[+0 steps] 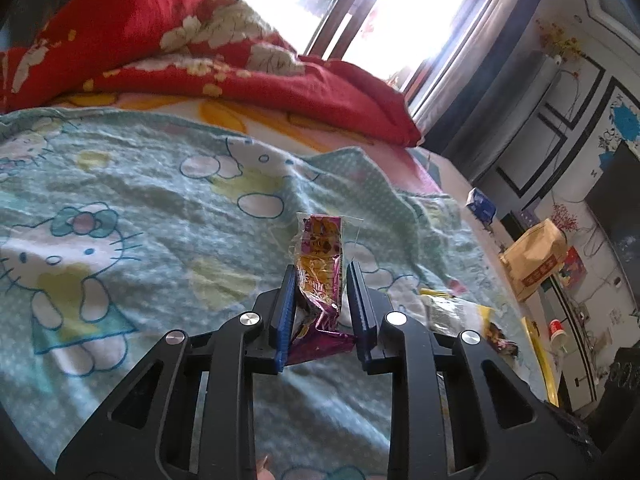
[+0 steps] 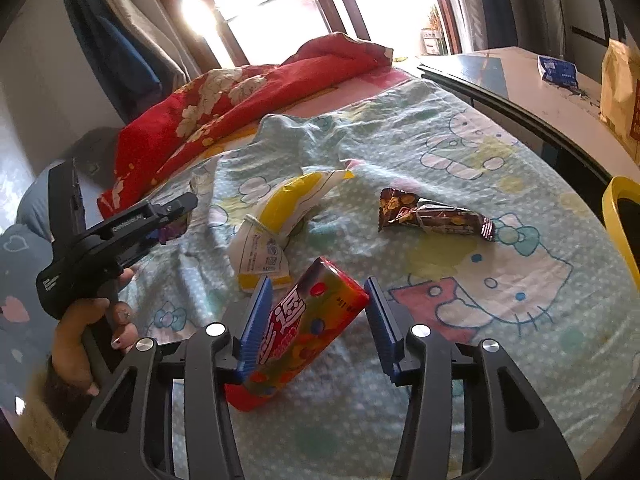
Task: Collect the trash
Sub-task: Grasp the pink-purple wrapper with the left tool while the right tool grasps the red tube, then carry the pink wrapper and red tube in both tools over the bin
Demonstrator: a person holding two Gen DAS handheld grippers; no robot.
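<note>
In the left wrist view my left gripper (image 1: pixel 320 280) is shut on a crumpled purple and yellow snack wrapper (image 1: pixel 320 244), held upright above the cartoon-cat bedsheet (image 1: pixel 120 200). The right wrist view shows that gripper (image 2: pixel 176 216) at the left in a person's hand (image 2: pixel 80 332). My right gripper (image 2: pixel 318 284) is open, its blue pads on either side of a red candy box (image 2: pixel 312 328) lying on the sheet (image 2: pixel 480 272); the right pad is apart from it. A yellow and white wrapper (image 2: pixel 280 216) and a brown chocolate wrapper (image 2: pixel 432 216) lie beyond.
A yellow bin rim (image 2: pixel 620 208) shows at the bed's right edge. A red floral quilt (image 2: pixel 240 96) is piled at the far end under the window. Beside the bed, a table (image 2: pixel 520 88) carries a blue pack (image 2: pixel 558 70) and a paper bag (image 2: pixel 620 92).
</note>
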